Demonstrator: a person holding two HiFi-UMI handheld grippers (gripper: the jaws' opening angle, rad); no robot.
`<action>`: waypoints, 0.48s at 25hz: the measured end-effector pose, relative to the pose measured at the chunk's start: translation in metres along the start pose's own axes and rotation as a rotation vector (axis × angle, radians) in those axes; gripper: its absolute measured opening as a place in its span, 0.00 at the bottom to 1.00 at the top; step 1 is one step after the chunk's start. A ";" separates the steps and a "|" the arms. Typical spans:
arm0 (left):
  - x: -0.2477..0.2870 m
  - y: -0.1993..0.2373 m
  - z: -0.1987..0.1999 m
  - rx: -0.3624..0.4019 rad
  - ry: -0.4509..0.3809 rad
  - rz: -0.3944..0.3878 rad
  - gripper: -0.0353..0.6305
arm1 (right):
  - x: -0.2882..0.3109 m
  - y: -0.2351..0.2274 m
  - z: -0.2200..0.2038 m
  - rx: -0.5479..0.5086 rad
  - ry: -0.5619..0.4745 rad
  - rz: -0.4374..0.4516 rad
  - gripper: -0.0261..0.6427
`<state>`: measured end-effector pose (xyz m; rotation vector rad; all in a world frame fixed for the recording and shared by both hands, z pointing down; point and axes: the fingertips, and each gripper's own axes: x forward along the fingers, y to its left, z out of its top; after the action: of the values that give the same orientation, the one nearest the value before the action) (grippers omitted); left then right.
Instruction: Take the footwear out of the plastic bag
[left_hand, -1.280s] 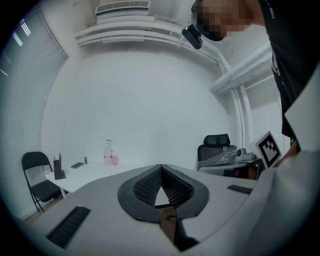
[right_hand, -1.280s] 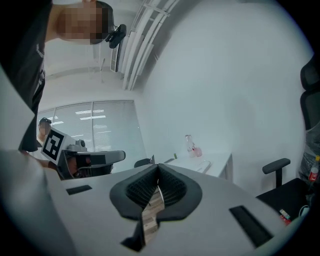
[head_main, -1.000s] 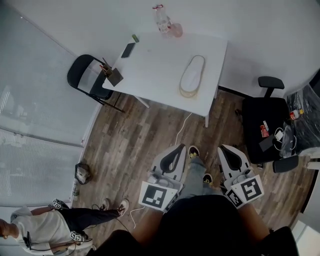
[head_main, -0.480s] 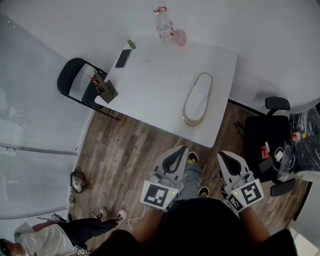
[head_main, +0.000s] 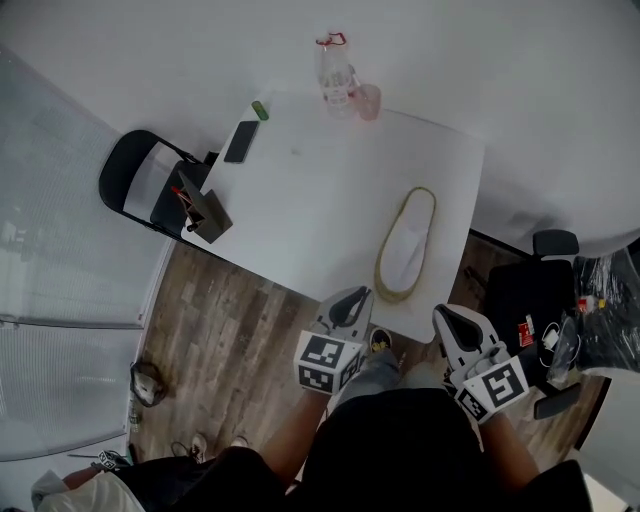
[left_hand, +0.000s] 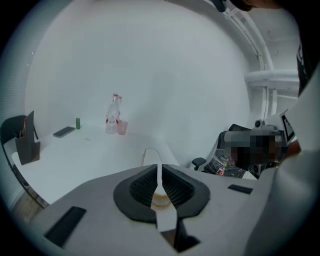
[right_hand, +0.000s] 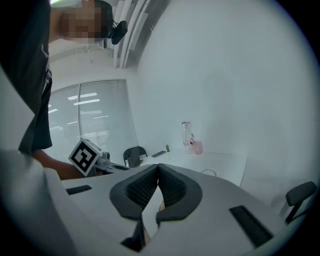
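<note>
A pale slipper with a tan rim (head_main: 405, 247) lies on the white table (head_main: 310, 190) near its front right edge; any clear bag around it is too faint to make out. My left gripper (head_main: 349, 298) hovers shut just short of the table's front edge, left of the slipper. My right gripper (head_main: 448, 316) is shut too, off the table's front right corner. Neither holds anything. In the left gripper view the slipper (left_hand: 151, 153) shows just beyond the shut left gripper (left_hand: 159, 171). The right gripper (right_hand: 158, 173) points along the table.
A clear bottle (head_main: 335, 72) and a pink cup (head_main: 368, 101) stand at the table's far edge, with a phone (head_main: 240, 141) and a pen holder (head_main: 203, 207) at its left. A folding chair (head_main: 135, 180) stands left, an office chair (head_main: 528, 295) right. A person (head_main: 90, 490) is at bottom left.
The table and slipper have come nearer as I walked up. Both grippers now reach the table's front edge, still shut.
</note>
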<state>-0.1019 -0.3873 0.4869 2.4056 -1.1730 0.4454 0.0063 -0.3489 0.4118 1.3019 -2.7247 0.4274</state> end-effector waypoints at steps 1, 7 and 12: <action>0.005 0.006 -0.005 -0.021 0.026 -0.012 0.09 | 0.004 -0.001 0.000 0.002 0.010 -0.001 0.07; 0.042 0.029 -0.038 -0.117 0.165 -0.062 0.46 | 0.025 -0.017 -0.006 0.017 0.063 -0.012 0.07; 0.071 0.041 -0.068 -0.169 0.287 -0.086 0.47 | 0.044 -0.038 -0.012 0.018 0.105 0.002 0.07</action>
<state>-0.0994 -0.4226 0.5877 2.1524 -0.9383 0.6148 0.0075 -0.4006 0.4404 1.2438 -2.6421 0.5065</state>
